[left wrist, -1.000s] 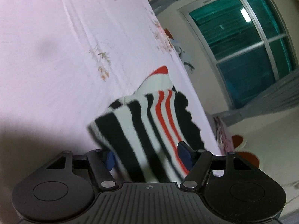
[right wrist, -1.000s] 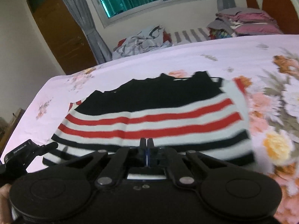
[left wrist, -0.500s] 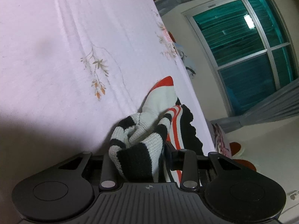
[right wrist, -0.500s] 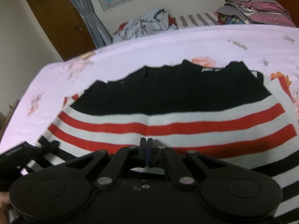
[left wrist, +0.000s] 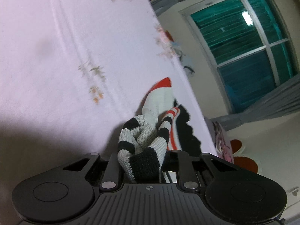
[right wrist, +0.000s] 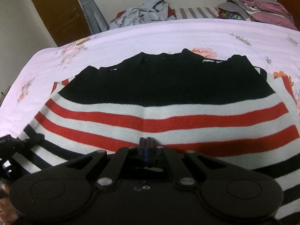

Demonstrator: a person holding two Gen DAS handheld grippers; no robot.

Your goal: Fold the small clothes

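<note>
A: Start at the left gripper (left wrist: 143,161). What has it got?

B: Its fingers are closed around a bunched wad of the striped knit garment (right wrist: 150,101), a black-and-white fold pinched between them. The right gripper (right wrist: 145,146) has its fingers pressed together at the near edge of the same garment; I judge it clamps the hem, though the fabric between the tips is hidden.

A: And where does the garment lie?

B: On the pink floral bedsheet (right wrist: 168,35), spread wide in front of the right gripper: black band far, red and white stripes nearer, black and white nearest. From the left wrist view it trails off to the right of the pinch.

A: How should the fold go?

B: Both ends look gripped, so I would lift evenly, keep the near edge taut between the two grippers, carry it over toward the far black band and lay it down square, releasing only once it rests flat. The left pinch is bulky, so that corner may land crumpled.

A: Any writing?

B: A few pale letters on the left gripper's side, at the left edge of the right wrist view, too small to read. No legible brand on the clothes pile (right wrist: 142,15) beyond the bed.
</note>
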